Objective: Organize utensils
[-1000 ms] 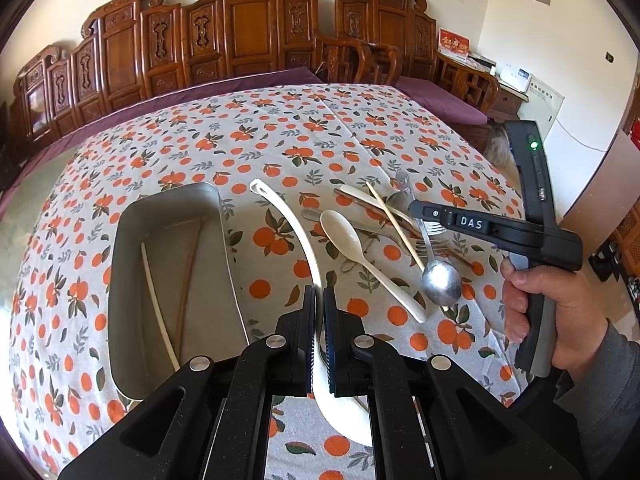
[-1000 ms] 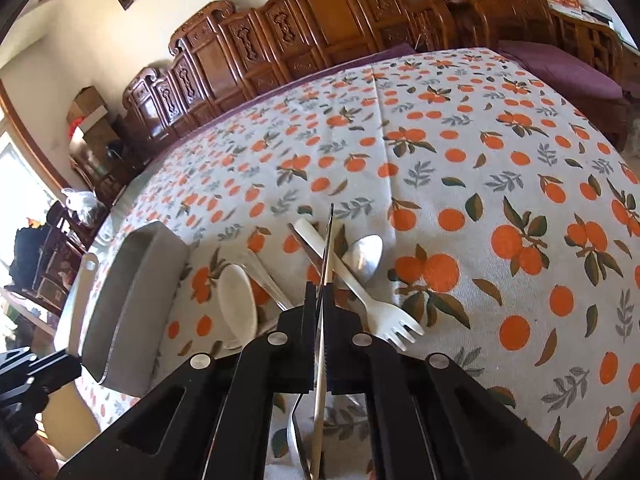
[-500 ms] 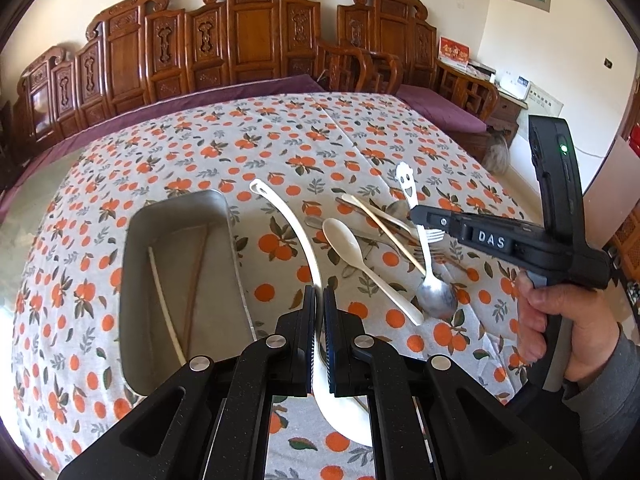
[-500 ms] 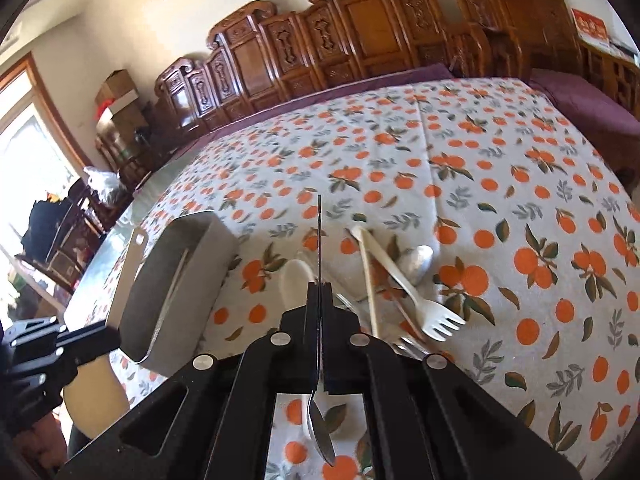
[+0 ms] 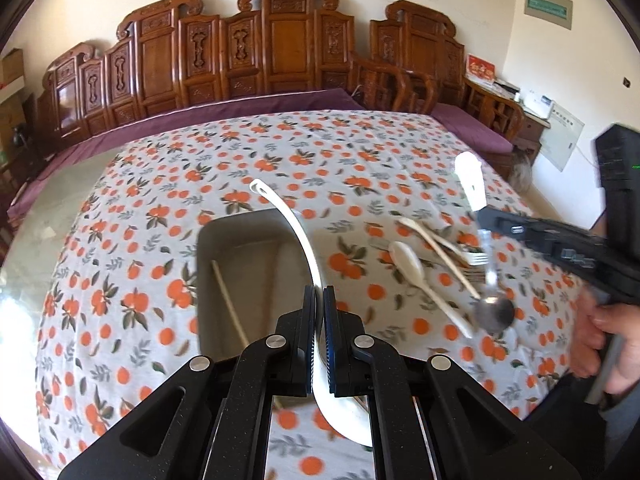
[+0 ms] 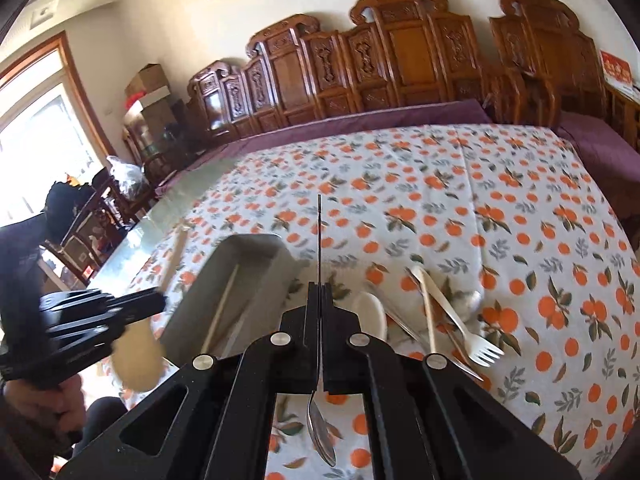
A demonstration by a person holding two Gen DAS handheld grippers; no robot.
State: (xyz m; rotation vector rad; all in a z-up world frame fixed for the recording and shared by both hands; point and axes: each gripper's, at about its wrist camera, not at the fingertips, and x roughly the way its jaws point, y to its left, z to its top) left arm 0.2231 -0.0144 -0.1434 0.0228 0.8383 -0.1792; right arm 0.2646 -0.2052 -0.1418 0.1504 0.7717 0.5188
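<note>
My left gripper [image 5: 319,300] is shut on a white ladle [image 5: 298,236], handle pointing forward, held above the right edge of the grey tray [image 5: 240,222]. The tray holds two chopsticks [image 5: 230,304]. My right gripper [image 6: 319,292] is shut on a metal spoon [image 6: 322,436], bowl hanging toward the camera, handle forward; the spoon also shows in the left wrist view [image 5: 494,312]. It is held above the table right of the tray [image 6: 256,248]. A white spoon [image 6: 370,314], a chopstick [image 6: 428,316], a white fork [image 6: 460,320] and metal cutlery lie on the cloth.
The table has an orange-print cloth [image 6: 480,200]. Carved wooden chairs [image 5: 280,44] line the far side. The left gripper and hand show at the left of the right wrist view [image 6: 88,320].
Both grippers have risen and moved left toward the tray. The metal spoon has been lifted off the pile. The ladle now hangs over the tray's right edge.
</note>
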